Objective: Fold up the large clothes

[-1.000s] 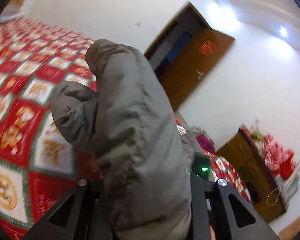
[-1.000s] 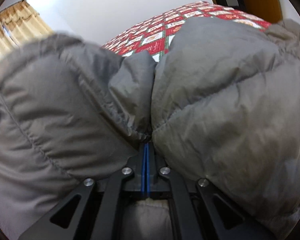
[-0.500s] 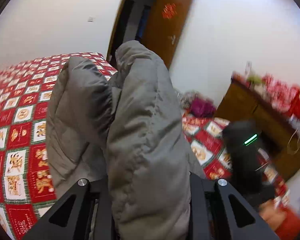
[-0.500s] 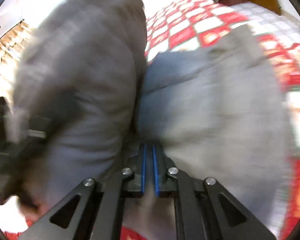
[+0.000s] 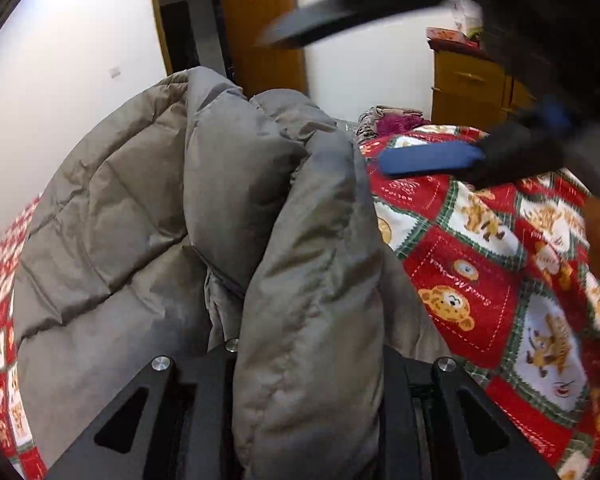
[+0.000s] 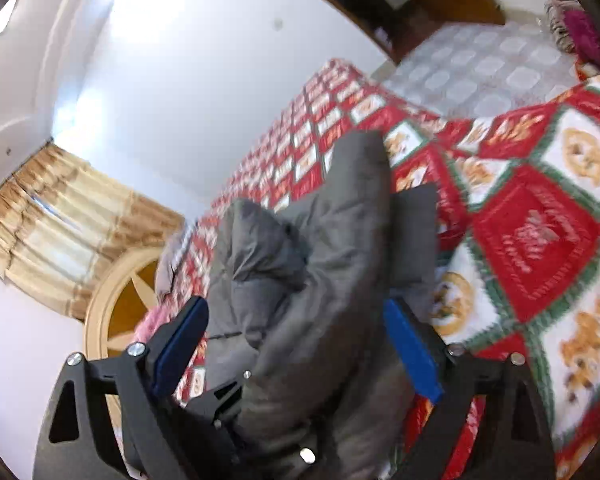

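Note:
A grey padded jacket [image 5: 148,216] lies bunched on the bed with the red bear-pattern quilt [image 5: 496,280]. My left gripper [image 5: 308,360] is shut on a thick fold of the jacket, which hides its fingertips. My right gripper [image 6: 296,344] is open, its blue pads [image 6: 410,352] wide apart, with the jacket [image 6: 312,256] lying between and beyond them. The right gripper also shows blurred at the upper right of the left wrist view [image 5: 432,160]. The left gripper's black frame [image 6: 220,404] shows low in the right wrist view, under the jacket.
A wooden door [image 5: 260,20] stands open behind the bed. A wooden cabinet [image 5: 472,88] stands at the right wall. A purple bundle [image 5: 392,120] lies at the bed's far end. Curtains [image 6: 56,232] and a round wooden headboard [image 6: 120,300] are at the other end.
My right gripper has opened and let go of the jacket. The jacket has come down onto the bed. My left gripper has kept its hold and swung toward the door side.

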Tool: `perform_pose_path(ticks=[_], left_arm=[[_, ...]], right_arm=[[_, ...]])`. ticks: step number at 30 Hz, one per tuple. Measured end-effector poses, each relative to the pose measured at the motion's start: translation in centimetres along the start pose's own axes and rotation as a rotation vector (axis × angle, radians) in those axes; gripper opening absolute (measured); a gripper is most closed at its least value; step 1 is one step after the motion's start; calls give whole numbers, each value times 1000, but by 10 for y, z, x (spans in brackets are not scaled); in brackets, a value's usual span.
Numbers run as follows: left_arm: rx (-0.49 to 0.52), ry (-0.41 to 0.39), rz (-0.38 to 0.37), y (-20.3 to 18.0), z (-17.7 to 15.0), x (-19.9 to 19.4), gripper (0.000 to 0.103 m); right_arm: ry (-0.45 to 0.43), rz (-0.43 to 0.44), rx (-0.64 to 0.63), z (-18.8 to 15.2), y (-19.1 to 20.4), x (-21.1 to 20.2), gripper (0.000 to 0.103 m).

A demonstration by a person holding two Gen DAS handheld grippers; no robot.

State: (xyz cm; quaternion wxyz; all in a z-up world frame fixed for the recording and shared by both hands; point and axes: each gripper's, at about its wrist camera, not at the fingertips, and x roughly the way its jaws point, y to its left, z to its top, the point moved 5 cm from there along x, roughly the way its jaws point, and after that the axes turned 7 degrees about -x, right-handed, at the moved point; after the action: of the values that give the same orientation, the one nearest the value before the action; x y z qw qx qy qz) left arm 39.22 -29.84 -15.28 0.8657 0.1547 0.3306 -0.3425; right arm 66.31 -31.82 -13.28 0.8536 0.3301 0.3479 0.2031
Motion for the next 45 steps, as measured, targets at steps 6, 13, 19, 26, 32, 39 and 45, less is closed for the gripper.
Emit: perform_pose_path(ticks=[6, 13, 19, 26, 32, 39, 45], left_arm=[[79, -28, 37, -13, -5, -7, 25], [60, -75, -149, 4, -17, -77, 50], [-126, -184, -337, 65, -10, -165, 72], [-500, -111, -103, 181, 44, -89, 72], [-462, 28, 36, 153, 31, -18, 74], [-486, 30, 103, 161, 7, -4, 77], [-551, 53, 85, 175, -6, 18, 82]], right_arm=[[186, -128, -186, 16, 13, 52, 81], [215, -239, -310, 11, -17, 36, 15], [144, -253, -318, -6, -30, 21, 15], [134, -268, -293, -17, -38, 24, 19], [144, -249, -215, -18, -51, 30, 26], [200, -216, -216, -16, -53, 70, 24], [253, -210, -248, -14, -54, 78, 21]])
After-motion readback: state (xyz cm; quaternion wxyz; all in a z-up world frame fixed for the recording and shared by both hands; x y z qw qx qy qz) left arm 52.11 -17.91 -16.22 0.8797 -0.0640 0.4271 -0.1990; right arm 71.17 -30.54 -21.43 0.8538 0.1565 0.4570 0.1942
